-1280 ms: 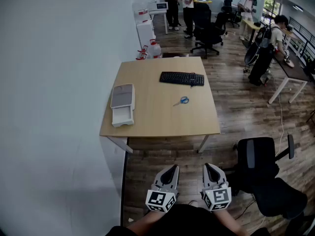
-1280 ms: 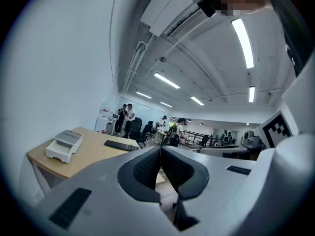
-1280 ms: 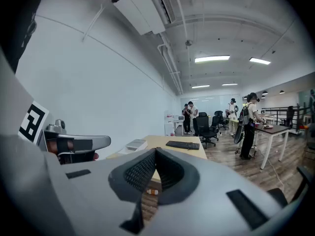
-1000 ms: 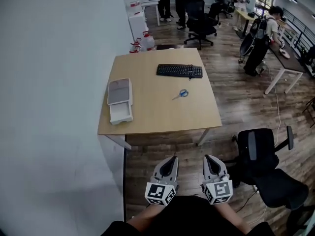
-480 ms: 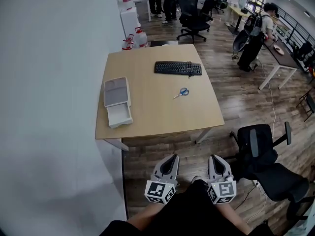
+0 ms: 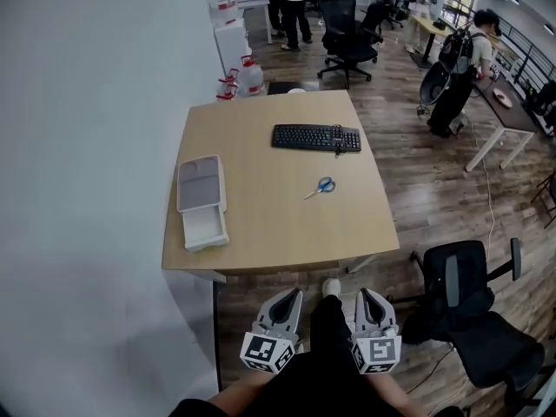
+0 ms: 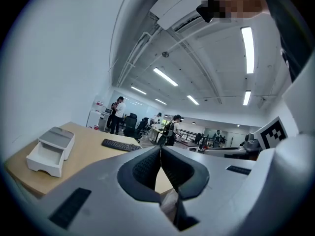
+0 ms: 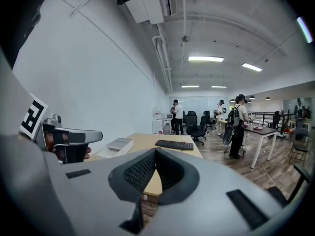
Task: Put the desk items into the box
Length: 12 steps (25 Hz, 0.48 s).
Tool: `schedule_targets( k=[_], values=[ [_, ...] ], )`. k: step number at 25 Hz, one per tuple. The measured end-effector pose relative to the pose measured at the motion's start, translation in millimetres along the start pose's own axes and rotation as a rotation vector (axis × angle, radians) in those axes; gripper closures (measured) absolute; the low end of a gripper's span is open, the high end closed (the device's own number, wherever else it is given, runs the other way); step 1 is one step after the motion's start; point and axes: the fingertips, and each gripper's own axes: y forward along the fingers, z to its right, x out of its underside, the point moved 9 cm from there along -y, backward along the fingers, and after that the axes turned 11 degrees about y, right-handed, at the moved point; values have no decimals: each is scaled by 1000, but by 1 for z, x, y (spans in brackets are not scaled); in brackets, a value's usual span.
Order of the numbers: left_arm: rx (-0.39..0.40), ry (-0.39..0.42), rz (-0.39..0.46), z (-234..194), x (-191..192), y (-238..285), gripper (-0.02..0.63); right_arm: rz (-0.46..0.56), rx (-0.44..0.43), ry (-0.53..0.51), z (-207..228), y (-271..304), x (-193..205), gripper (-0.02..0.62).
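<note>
On the wooden desk (image 6: 261, 224) lie a black keyboard (image 6: 316, 137), blue-handled scissors (image 6: 321, 186) and a white box (image 6: 201, 201) with a grey top and its drawer pulled out. Both grippers hang low in front of the desk's near edge, well short of the items. My left gripper (image 6: 293, 297) is shut and empty, its pads meeting (image 7: 160, 149). The box (image 7: 51, 150) and keyboard (image 7: 120, 145) show beyond it. My right gripper (image 6: 365, 296) is also shut with nothing in it (image 8: 155, 151), with the keyboard (image 8: 174, 144) and box (image 8: 118, 144) ahead.
A white wall runs along the desk's left side. A black office chair (image 6: 465, 298) stands on the wood floor to the right of the grippers. Water jugs (image 6: 248, 78), more chairs, desks and several people fill the room's far end.
The view has shifted closer to the desk's near edge, and a shoe now shows between the two grippers. Both grippers stay shut and side by side.
</note>
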Motion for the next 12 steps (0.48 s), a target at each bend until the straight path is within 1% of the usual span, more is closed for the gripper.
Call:
schedule_targets(
  k=[3,5,9,12],
  values=[
    [31,-24,18,-10,3,39,589,1,-26,31,27,42,-7,535],
    [47,-16,18,-12,1,67,590,8,-35,39,48,67,-19,535],
    [38,-7,-30,-28,-4,123,589,4,-59,54,81,120,-48,535],
    [12,-25,-75,-41,1,164,589,-6,-77,56,106,152,-63,535]
  ],
)
